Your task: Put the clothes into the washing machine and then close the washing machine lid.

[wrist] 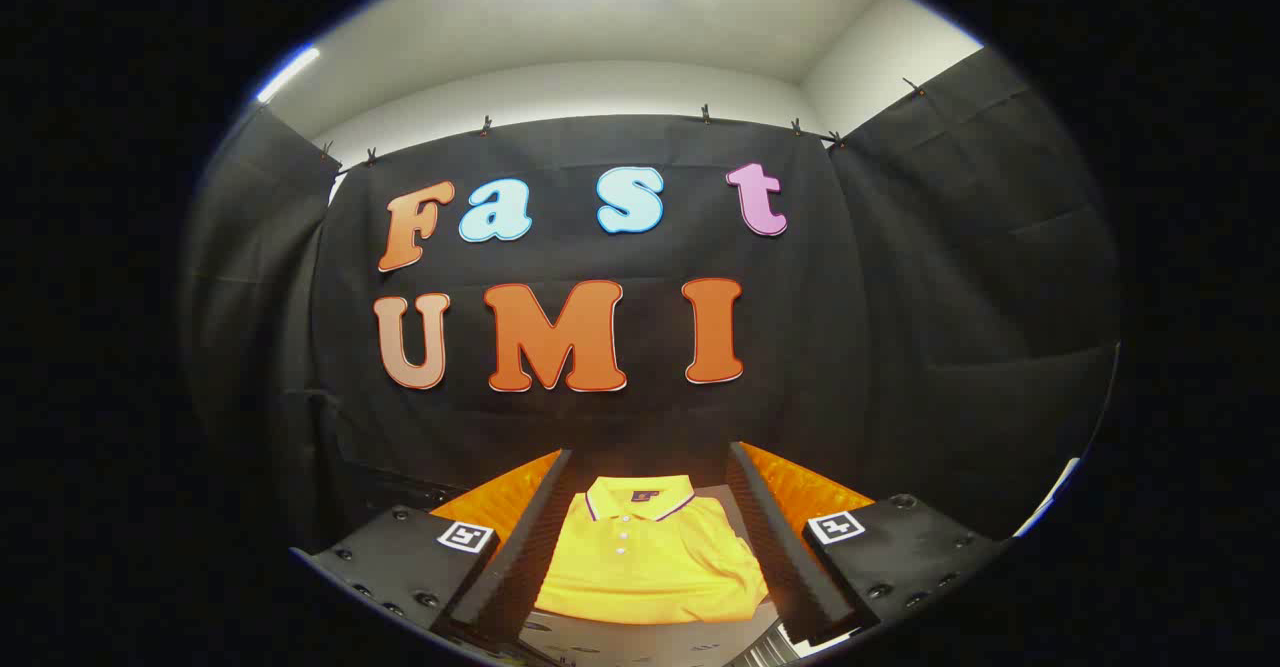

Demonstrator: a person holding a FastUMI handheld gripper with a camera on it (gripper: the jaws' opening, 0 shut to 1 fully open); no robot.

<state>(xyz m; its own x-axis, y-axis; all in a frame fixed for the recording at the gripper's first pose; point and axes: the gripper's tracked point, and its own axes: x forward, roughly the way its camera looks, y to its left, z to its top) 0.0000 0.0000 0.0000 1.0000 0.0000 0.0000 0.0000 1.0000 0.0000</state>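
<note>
Your hand-held gripper [650, 547] is spread wide, its two fingers [525, 537] standing well apart and touching nothing. Between them, seen past their inner ridged faces, lies a yellow polo shirt [650, 557]. It is folded into a neat block, collar [640, 499] at the far end and pointing toward the booth's black cloth wall [600, 427]. You can see a thin dark and white trim along the collar edge, a small dark tag inside the neck, and a short row of buttons [622, 537] running down the placket toward you.

The shirt rests on a pale grey desk [620, 642], of which a bare strip shows just in front of the shirt's near hem. Whether the fingers sit above the shirt or level with its sides you cannot tell from this view; neither finger is pressing on the cloth.

Each finger carries a small square black-and-white marker [467, 536] on its top block. Beyond the shirt the black cloth wall hangs from clips along a line, and above it you see a white wall and ceiling [600, 17] with a bright light.
</note>
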